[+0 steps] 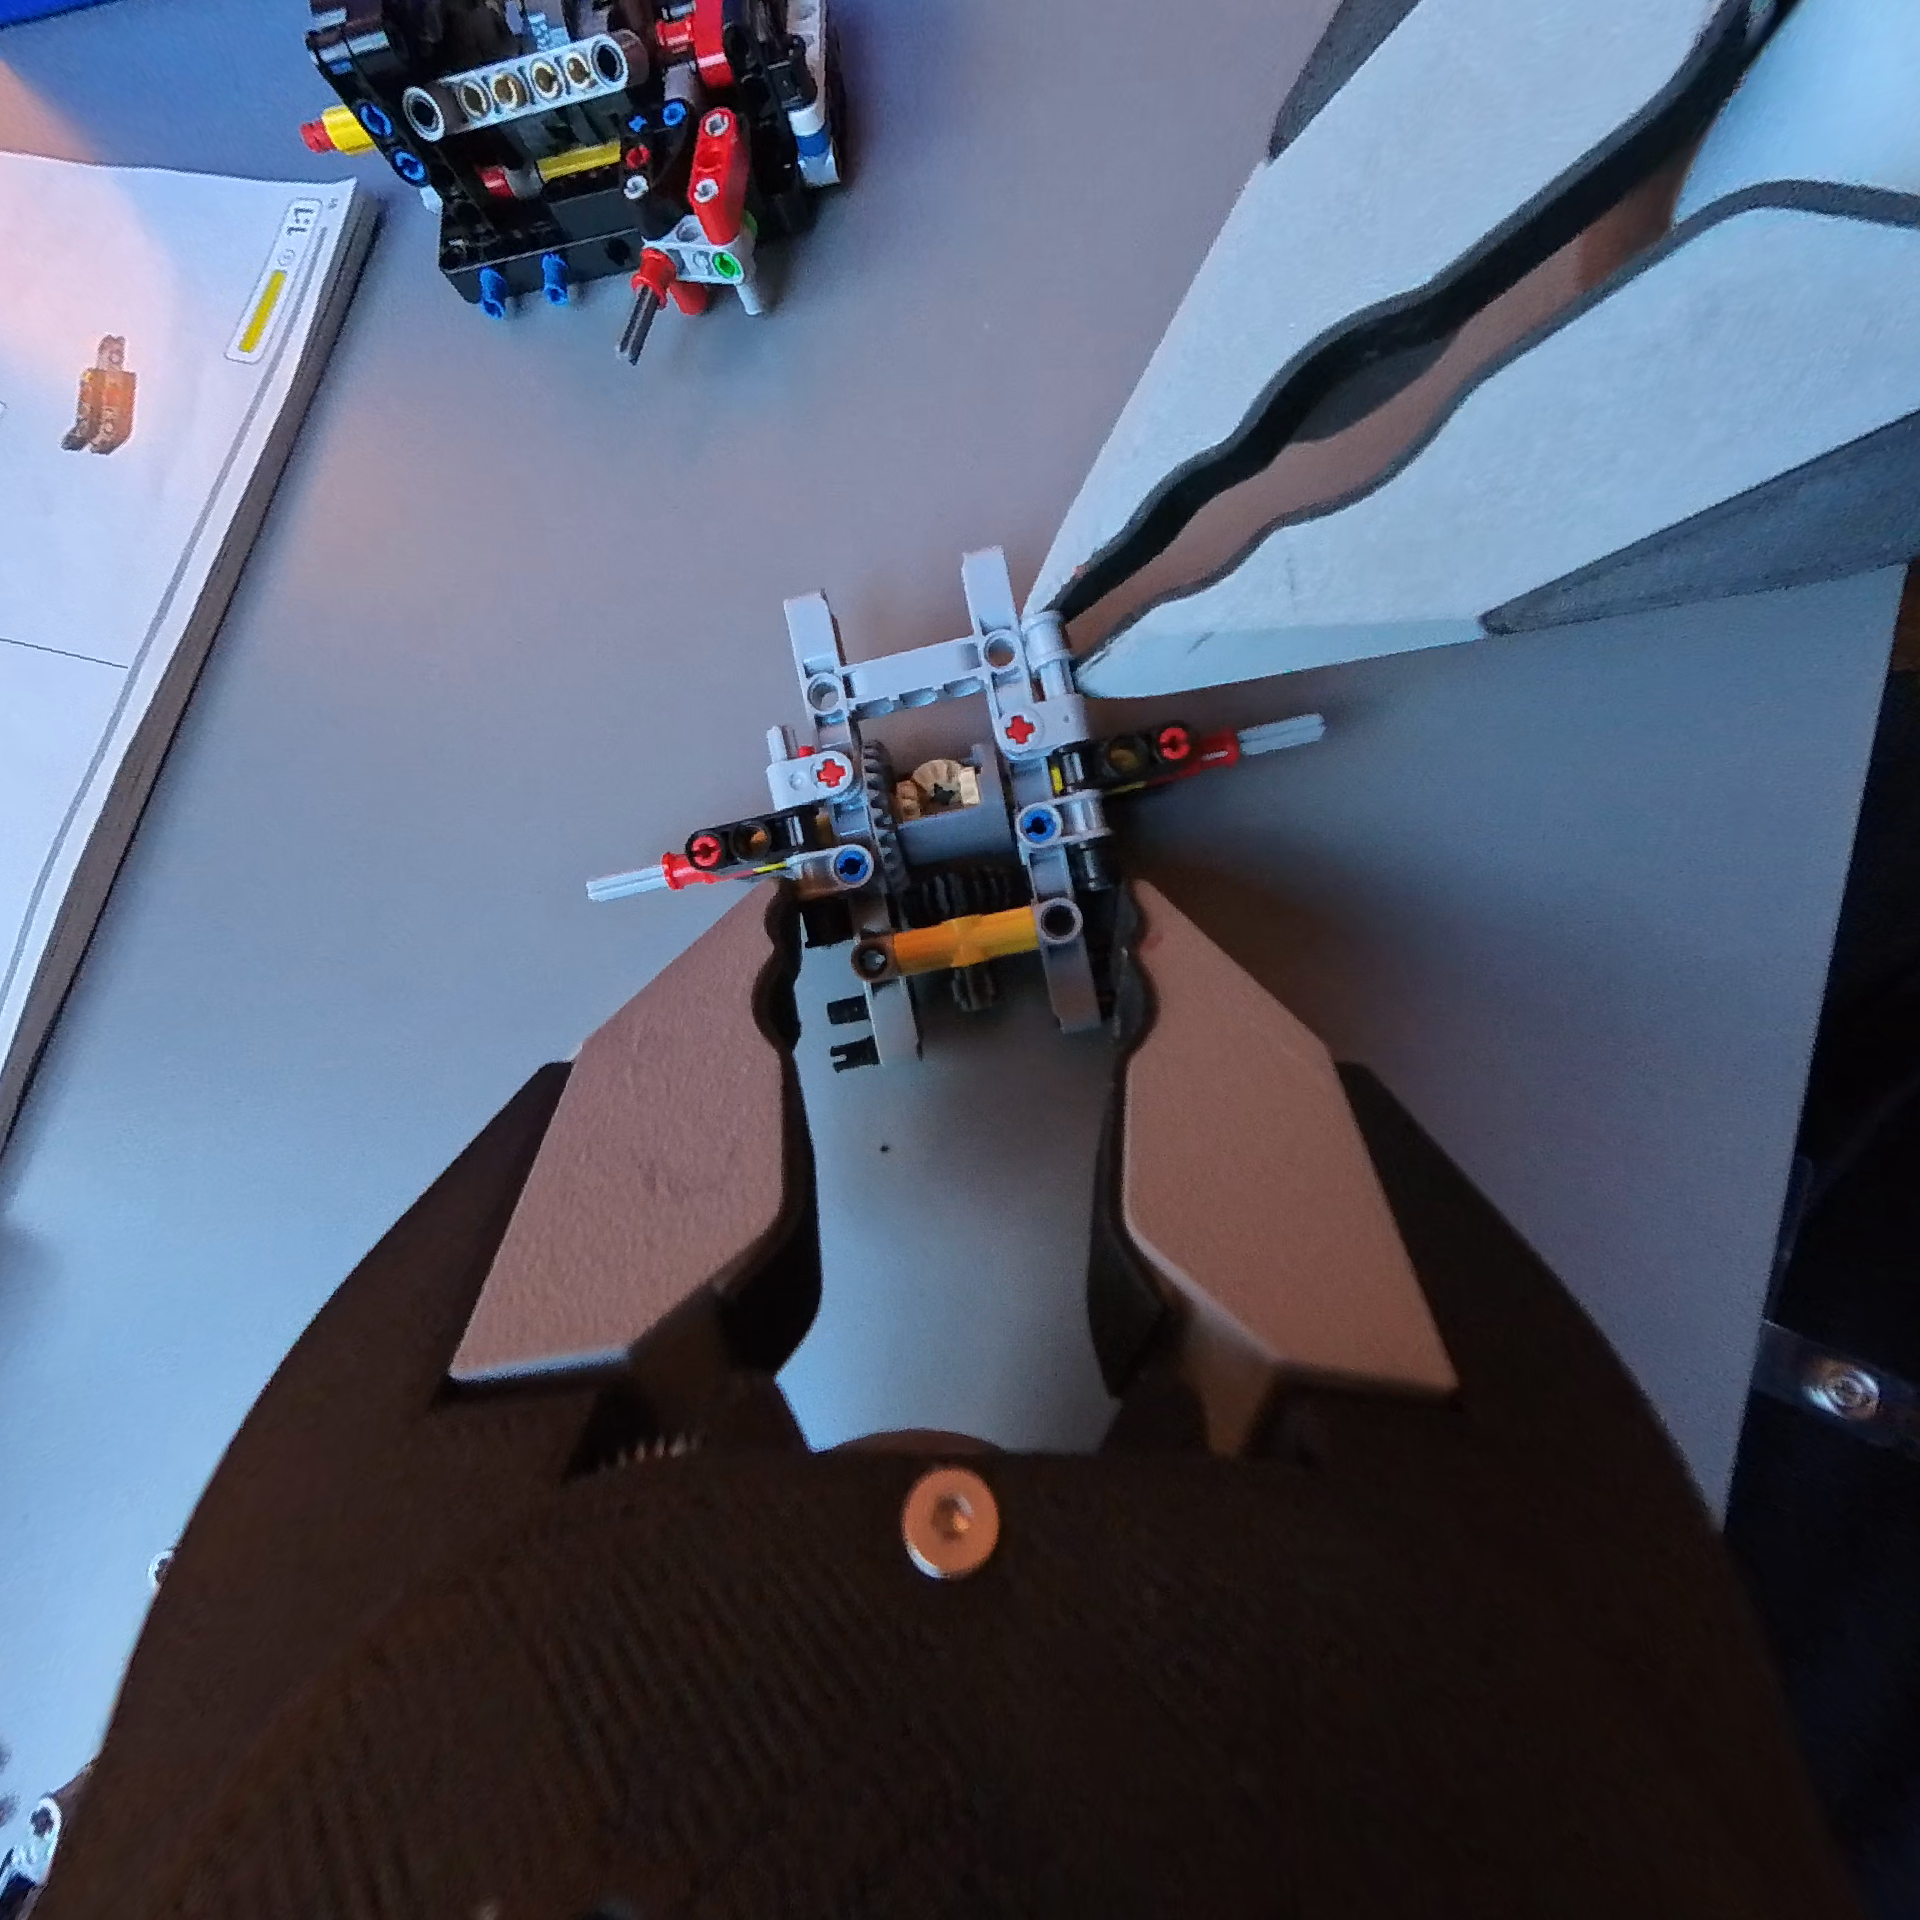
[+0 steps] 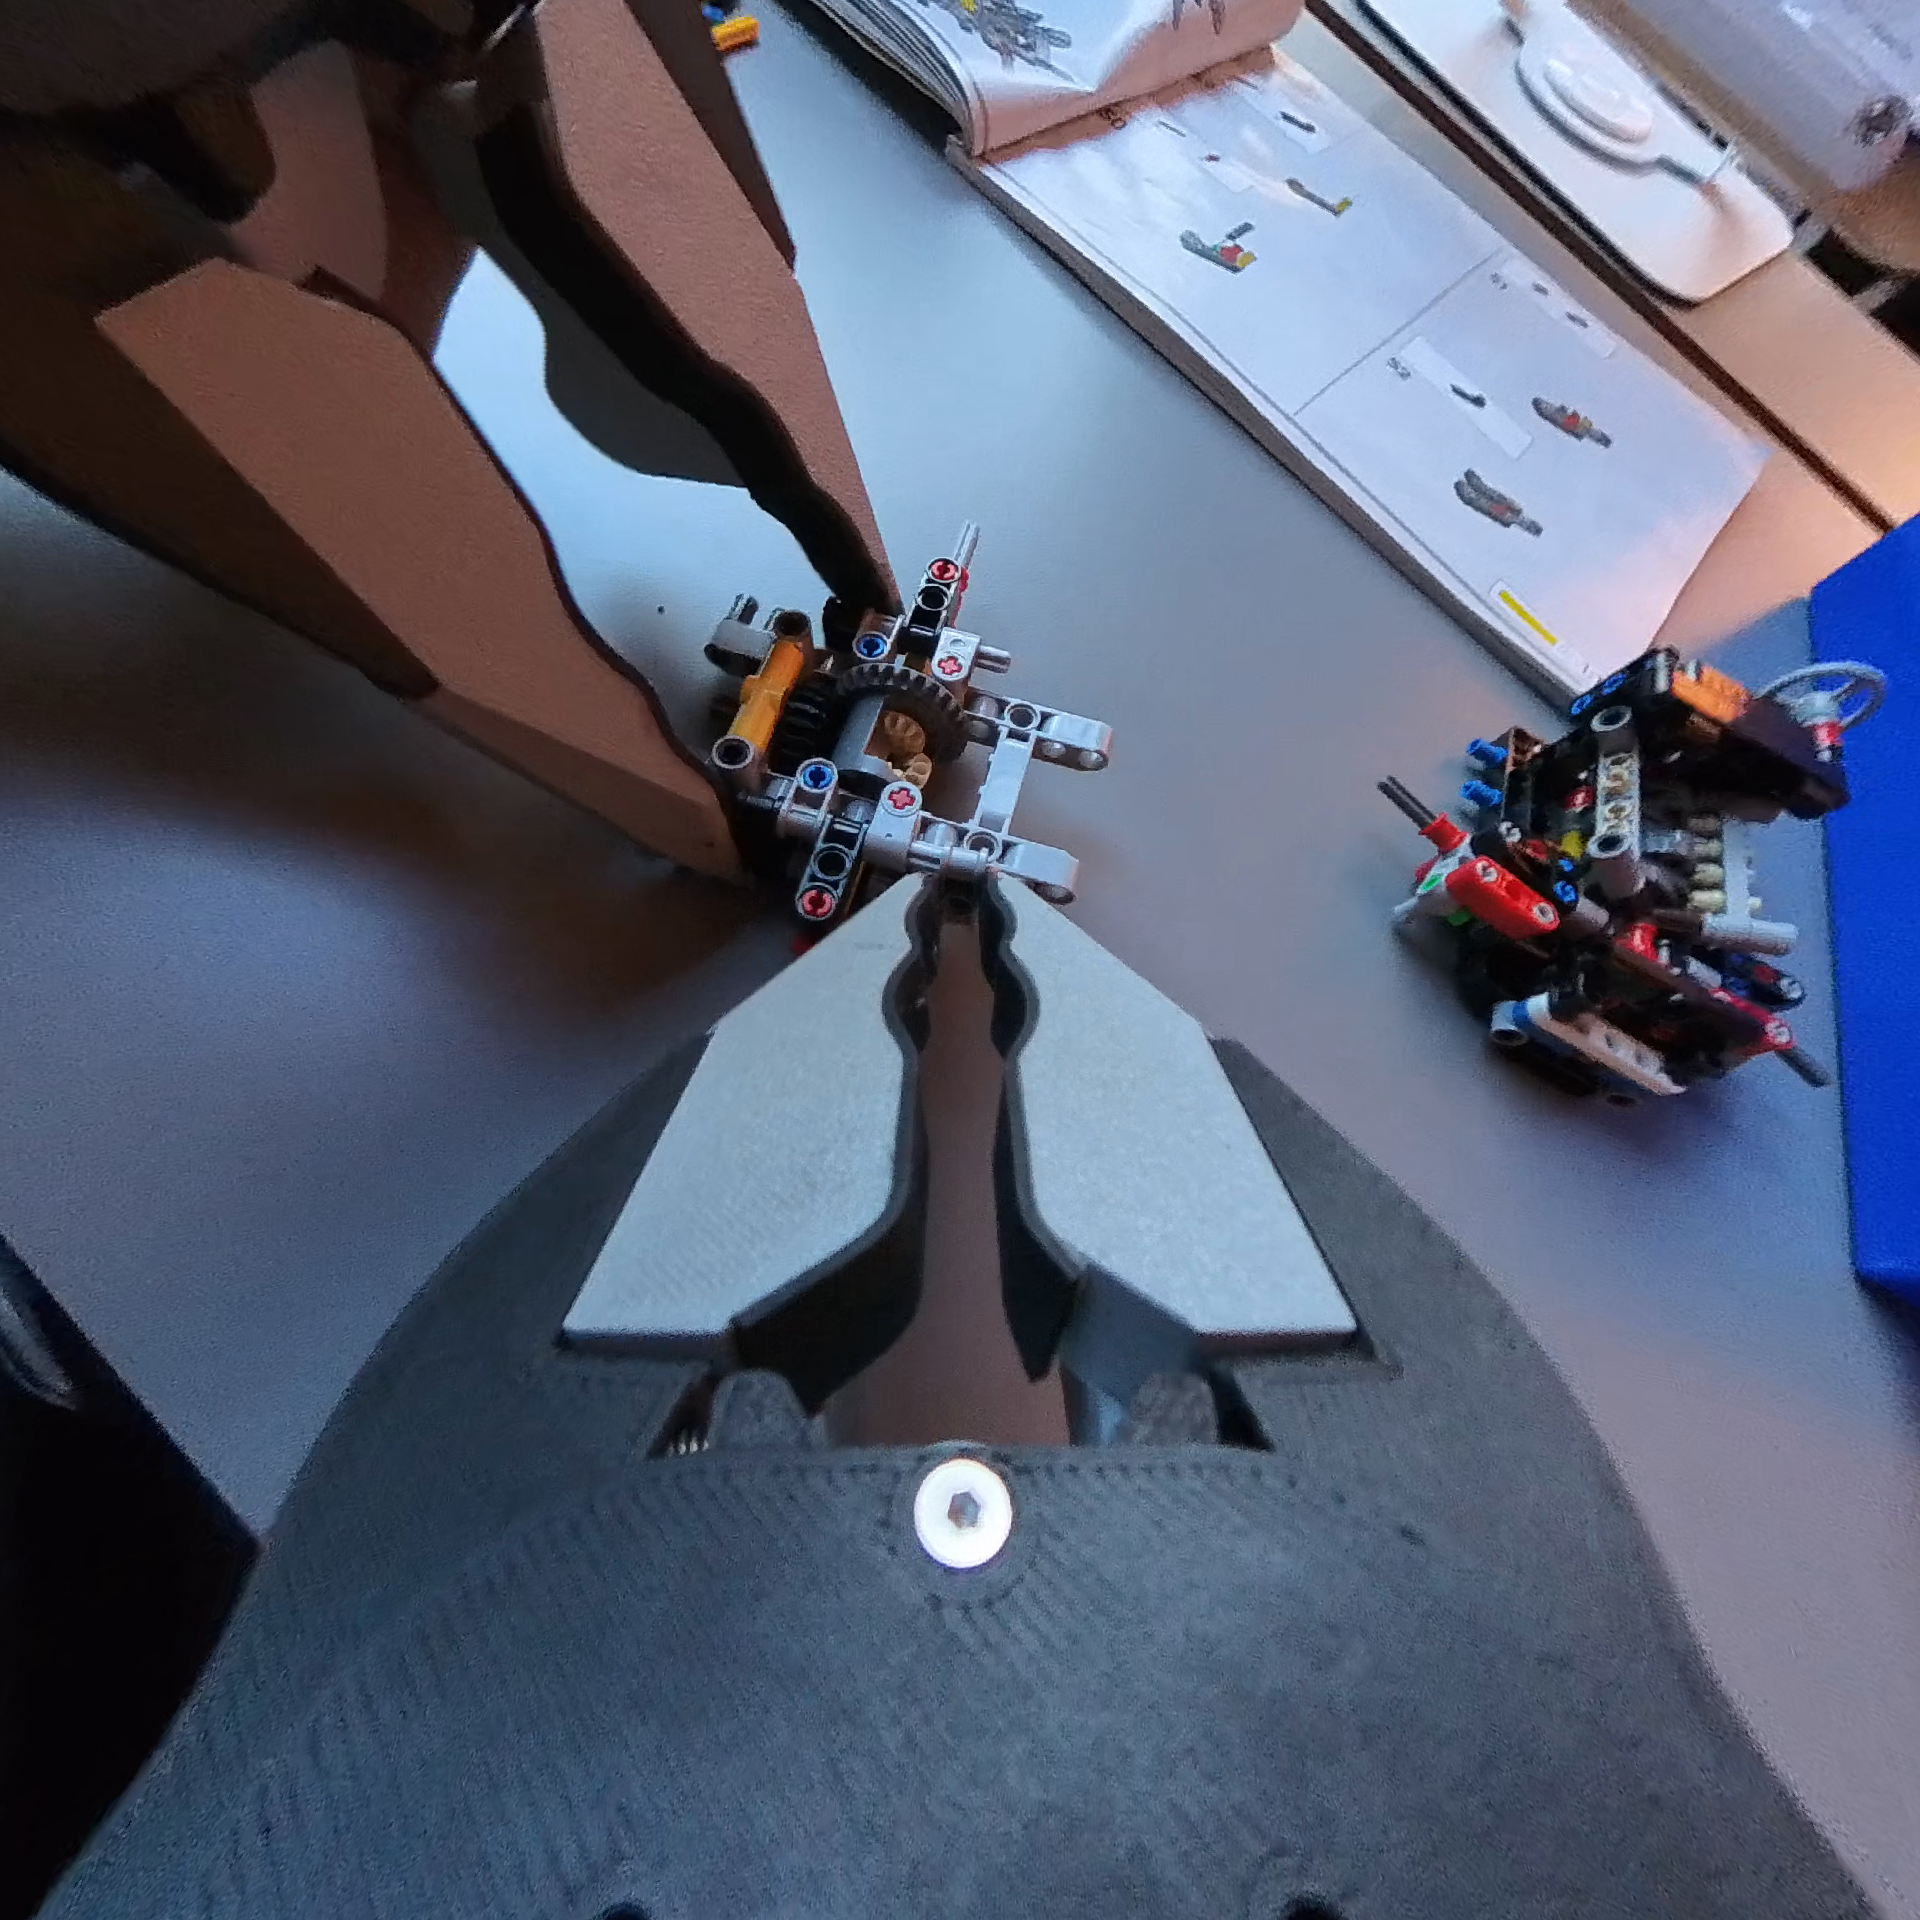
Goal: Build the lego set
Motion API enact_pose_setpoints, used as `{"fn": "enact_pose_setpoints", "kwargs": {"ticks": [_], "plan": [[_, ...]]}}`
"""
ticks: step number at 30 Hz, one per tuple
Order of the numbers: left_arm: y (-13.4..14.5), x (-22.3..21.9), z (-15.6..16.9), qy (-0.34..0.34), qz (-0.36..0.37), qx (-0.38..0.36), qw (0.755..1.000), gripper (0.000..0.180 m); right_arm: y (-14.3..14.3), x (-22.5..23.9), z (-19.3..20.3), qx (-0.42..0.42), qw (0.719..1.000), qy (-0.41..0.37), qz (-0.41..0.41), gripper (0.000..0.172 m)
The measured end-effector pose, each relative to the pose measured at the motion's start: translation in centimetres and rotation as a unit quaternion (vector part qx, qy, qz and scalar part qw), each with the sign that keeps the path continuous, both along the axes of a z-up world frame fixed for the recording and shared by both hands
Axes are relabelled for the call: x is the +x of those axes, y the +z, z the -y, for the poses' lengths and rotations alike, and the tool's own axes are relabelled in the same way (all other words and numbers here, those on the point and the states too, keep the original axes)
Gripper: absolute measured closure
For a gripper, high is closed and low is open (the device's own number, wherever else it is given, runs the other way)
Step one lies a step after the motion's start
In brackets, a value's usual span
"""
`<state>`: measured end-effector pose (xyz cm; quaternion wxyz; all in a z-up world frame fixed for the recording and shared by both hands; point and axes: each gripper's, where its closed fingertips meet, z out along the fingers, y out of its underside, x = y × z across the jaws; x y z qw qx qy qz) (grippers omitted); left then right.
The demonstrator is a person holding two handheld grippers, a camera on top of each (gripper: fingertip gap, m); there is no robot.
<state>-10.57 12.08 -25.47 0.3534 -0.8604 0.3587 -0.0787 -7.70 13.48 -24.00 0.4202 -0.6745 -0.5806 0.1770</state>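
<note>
Left gripper (image 1: 951, 971) clamps the small grey gear assembly (image 1: 935, 821) across its two side frames, fingers spread wide and pads pressed to the outer beams; judged a bracing hold, keeping the piece steady on the grey table (image 1: 499, 582). Right gripper (image 2: 951, 894) is nearly closed, its tips pinching a small light-grey connector (image 2: 961, 857) on the assembly's outer beam (whether it is seated or only offered up, cannot tell); the narrow pinch suits so small a part. Around: a larger black, red and blue build (image 1: 582, 145) stands well apart; an open instruction booklet (image 1: 156, 416) lies off to one side; a blue sheet (image 2: 1870, 935) sits beyond the larger build. Protruding axles and red bushes on both flanks crowd the fingers.
</note>
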Motion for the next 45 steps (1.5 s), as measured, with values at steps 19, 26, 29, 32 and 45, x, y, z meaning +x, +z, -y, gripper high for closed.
{"fn": "enact_pose_setpoints", "kwargs": {"ticks": [19,26,29,32,45], "plan": [[0.1,0.0,-0.1,0.001,-0.008,0.009,1.0,0.122,-0.5,-0.1,0.2,-0.175,0.984,0.0,-0.038,0.166],[0.0,-0.1,-0.1,0.0,-0.001,0.006,1.0,0.122,0.0,-0.1,0.4,-0.248,0.966,0.03,-0.067,0.164],[0.0,-0.1,-0.1,0.0,0.006,0.003,1.0,0.122,0.2,-0.1,0.4,-0.271,0.958,0.045,-0.078,0.163],[0.0,0.0,-0.1,-0.001,0.003,0.005,1.0,0.122,0.2,0.0,0.5,-0.29,0.953,0.052,-0.078,0.162],[0.0,-0.1,0.0,-0.013,0.007,0.002,1.0,0.122,-1.7,1.6,-0.7,-0.073,0.996,0.038,0.043,0.158]]}}
